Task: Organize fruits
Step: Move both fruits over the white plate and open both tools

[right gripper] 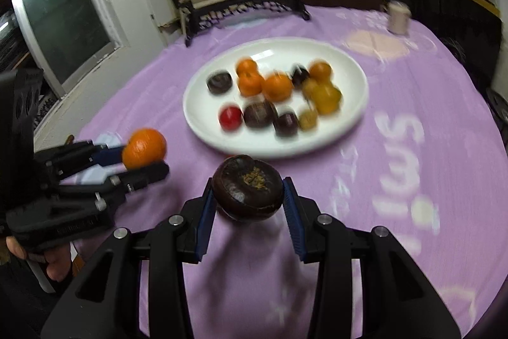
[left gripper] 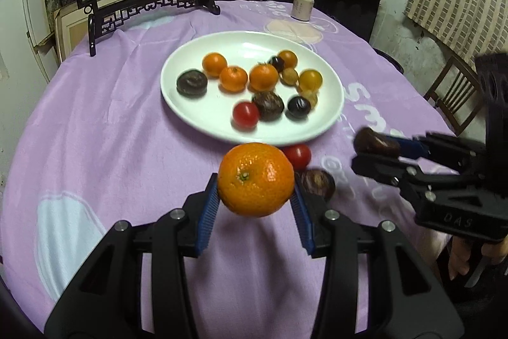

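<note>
Two fruits hang clamped above the purple tablecloth [left gripper: 127, 129], a round orange mandarin [left gripper: 256, 179] in the left gripper [left gripper: 256, 196] and a dark brown mangosteen [right gripper: 247, 188] in the right gripper [right gripper: 247, 202], so each is best lowered onto a bare patch of the white oval plate [left gripper: 190, 113] before the jaws part, lest it roll.

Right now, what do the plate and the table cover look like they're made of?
Plate: looks like glazed white ceramic, glossy with window glare, though plastic can't be ruled out. Table cover: soft purple fabric, matte, wrinkled and draped, with faint printed lettering.

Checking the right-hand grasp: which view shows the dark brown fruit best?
The right wrist view: the dark brown fruit sits centred and sharp, clamped by the right gripper. The left wrist view shows it small, side-on, blurred.
</note>
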A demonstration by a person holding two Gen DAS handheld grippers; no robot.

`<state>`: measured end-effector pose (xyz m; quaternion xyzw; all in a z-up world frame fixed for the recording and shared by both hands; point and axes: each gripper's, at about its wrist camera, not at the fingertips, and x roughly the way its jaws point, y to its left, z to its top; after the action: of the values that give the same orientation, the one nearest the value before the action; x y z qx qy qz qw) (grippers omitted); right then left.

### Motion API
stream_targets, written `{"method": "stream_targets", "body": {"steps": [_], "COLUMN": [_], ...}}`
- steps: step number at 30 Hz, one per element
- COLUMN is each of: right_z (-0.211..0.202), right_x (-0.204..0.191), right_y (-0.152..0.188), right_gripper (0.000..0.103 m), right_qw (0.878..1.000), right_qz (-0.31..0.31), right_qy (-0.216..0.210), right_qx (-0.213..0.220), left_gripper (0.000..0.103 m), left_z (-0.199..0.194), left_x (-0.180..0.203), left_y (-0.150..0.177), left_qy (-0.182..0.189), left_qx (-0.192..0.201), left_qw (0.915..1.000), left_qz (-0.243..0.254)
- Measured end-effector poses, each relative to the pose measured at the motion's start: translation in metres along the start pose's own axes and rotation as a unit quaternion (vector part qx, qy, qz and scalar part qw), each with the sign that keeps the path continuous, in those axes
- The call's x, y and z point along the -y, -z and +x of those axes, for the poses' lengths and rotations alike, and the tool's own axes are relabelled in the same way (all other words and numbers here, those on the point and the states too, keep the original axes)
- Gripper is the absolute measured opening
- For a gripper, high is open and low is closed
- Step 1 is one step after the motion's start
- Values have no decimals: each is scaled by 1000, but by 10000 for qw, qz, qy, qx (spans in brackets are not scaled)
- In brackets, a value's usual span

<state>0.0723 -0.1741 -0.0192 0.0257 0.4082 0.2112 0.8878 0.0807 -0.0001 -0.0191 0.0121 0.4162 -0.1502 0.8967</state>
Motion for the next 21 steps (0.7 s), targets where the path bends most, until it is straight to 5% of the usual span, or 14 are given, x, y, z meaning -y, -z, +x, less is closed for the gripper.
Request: {"method": "stream_targets", "body": {"steps": [3,8,12,21], "right_z": [17,51,58,72], "right_x": [3,18,27,34], "right_y": [-40,-84,-89,-85], "right_gripper": [42,42,42,42], "right_qw": [10000,9999,9988,9992], "right_qz": [-67,36,3,-10], "right_qy": [50,100,452,398], "right_qx": [51,-23,168,40], "left_gripper": [44,45,45,46], "left_z": [3,25,55,80], "left_x": [-6,-16,-23,-34], "left_y": [-26,-80,-105,-106], "left_qy": [49,-404,-617,-438], "left_qx": [13,72,36,-14], "left_qw": [9998,9990,9979,9986], "left_qz": [-174,-158,-214,-280]}}
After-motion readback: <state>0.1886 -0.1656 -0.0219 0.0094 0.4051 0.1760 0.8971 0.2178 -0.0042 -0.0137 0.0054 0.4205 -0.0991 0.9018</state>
